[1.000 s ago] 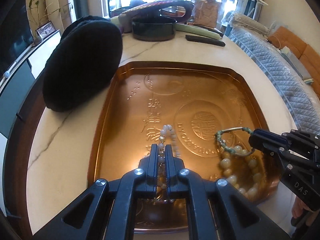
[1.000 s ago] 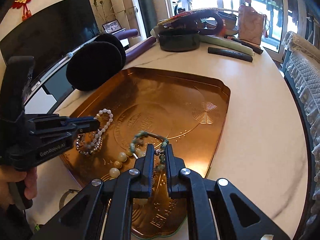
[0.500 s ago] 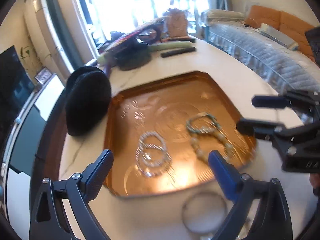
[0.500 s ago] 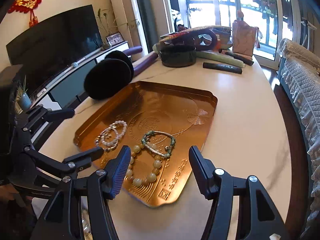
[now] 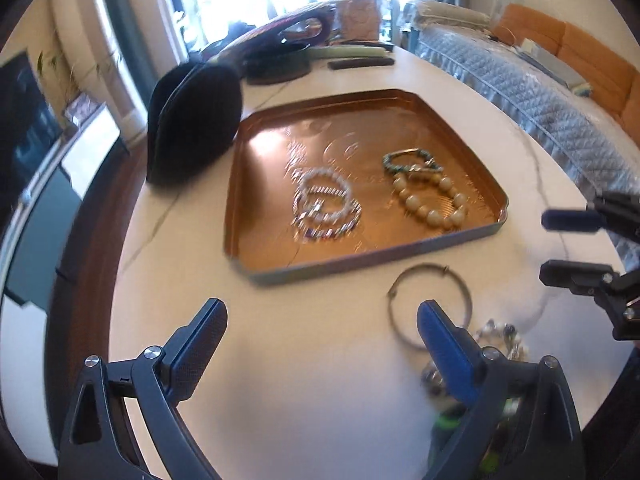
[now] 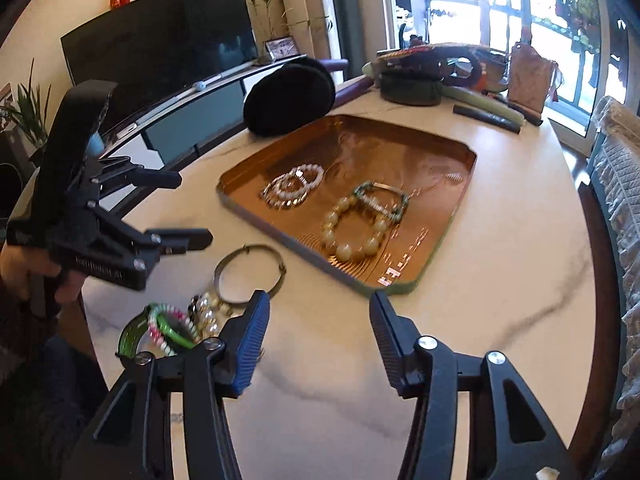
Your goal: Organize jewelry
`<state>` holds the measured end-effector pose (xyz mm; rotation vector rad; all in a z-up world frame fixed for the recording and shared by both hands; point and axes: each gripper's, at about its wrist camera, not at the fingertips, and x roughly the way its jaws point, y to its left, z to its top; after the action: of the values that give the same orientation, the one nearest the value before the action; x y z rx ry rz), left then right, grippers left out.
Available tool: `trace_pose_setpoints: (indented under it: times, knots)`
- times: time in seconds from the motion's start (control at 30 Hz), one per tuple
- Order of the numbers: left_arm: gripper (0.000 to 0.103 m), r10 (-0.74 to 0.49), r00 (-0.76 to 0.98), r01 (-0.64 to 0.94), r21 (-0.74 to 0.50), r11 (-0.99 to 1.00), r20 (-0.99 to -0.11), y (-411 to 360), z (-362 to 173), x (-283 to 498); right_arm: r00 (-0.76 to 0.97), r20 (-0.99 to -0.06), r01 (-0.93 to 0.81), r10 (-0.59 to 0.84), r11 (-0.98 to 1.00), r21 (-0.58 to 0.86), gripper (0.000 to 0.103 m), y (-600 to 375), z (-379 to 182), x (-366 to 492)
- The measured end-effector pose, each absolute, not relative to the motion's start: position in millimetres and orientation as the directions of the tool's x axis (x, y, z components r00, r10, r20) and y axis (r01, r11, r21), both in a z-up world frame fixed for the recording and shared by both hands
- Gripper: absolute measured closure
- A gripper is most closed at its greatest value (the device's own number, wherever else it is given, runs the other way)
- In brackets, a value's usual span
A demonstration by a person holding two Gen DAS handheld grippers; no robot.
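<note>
The pile of bracelets (image 5: 496,344) is partly hidden by a gripper finger (image 5: 448,352). The white bead bracelets (image 5: 326,204) are blurred.

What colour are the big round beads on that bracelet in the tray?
Pale cream-yellow, almost jade-like. The big-bead bracelet shows best in the right wrist view, lying in the copper tray.

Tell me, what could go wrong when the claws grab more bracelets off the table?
The leftover pile is tangled near the table's edge, so a clumsy grab might drag pieces off. The thin silver bangle lies flat and touches the beads, so a claw may slip or lift two. In the tray, new pieces could snag the big bead bracelet.
</note>
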<state>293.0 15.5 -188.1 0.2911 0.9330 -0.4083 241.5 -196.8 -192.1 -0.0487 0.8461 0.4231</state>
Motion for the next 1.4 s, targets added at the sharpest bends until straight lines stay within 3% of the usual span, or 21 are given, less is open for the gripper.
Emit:
trace_pose_setpoints:
  times: [0.17,0.3,0.37,0.5,0.6,0.97,1.0,1.03,1.07,1.23,1.4]
  knots:
    - [0.007,-0.259,0.491,0.429,-0.028,0.903,-0.832,36,-191,287,0.556,-0.750,-0.399,0.358,0.906,0.137,0.062,-188,-200,234]
    - [0.009,-0.329,0.469,0.424,-0.117,0.898,-0.820,36,-191,289,0.511,-0.772,-0.414,0.378,0.895,0.165,0.077,-178,-205,232]
    - [0.013,-0.372,0.448,0.434,-0.166,0.886,-0.813,31,-192,292,0.493,-0.779,-0.410,0.387,0.893,0.184,0.080,-175,-206,230]
    - [0.041,-0.388,0.406,0.452,-0.187,0.872,-0.827,17,-197,295,0.476,-0.792,-0.380,0.383,0.901,0.207,0.081,-172,-207,225]
    - [0.056,-0.378,0.379,0.473,-0.175,0.864,-0.844,5,-202,298,0.469,-0.800,-0.388,0.375,0.901,0.195,0.081,-163,-208,220]
    - [0.057,-0.319,0.371,0.531,-0.082,0.844,-0.872,-24,-217,298,0.474,-0.826,-0.438,0.304,0.895,0.078,0.084,-145,-226,229]
    - [0.065,-0.310,0.375,0.532,-0.071,0.844,-0.874,-24,-217,299,0.484,-0.826,-0.447,0.289,0.893,0.051,0.091,-142,-226,228]
    - [0.089,-0.290,0.386,0.532,-0.046,0.846,-0.876,-26,-217,299,0.500,-0.826,-0.457,0.260,0.889,0.003,0.095,-138,-227,226]
    - [0.098,-0.270,0.393,0.529,-0.024,0.848,-0.879,-27,-218,300,0.513,-0.823,-0.464,0.245,0.885,-0.027,0.095,-136,-226,224]
    - [0.101,-0.186,0.443,0.492,0.064,0.868,-0.877,-25,-217,299,0.545,-0.812,-0.429,0.208,0.901,-0.057,0.097,-141,-225,223]
    - [0.101,-0.161,0.439,0.414,0.041,0.909,-0.884,-5,-216,301,0.565,-0.806,-0.305,0.179,0.952,-0.002,0.097,-168,-219,225]
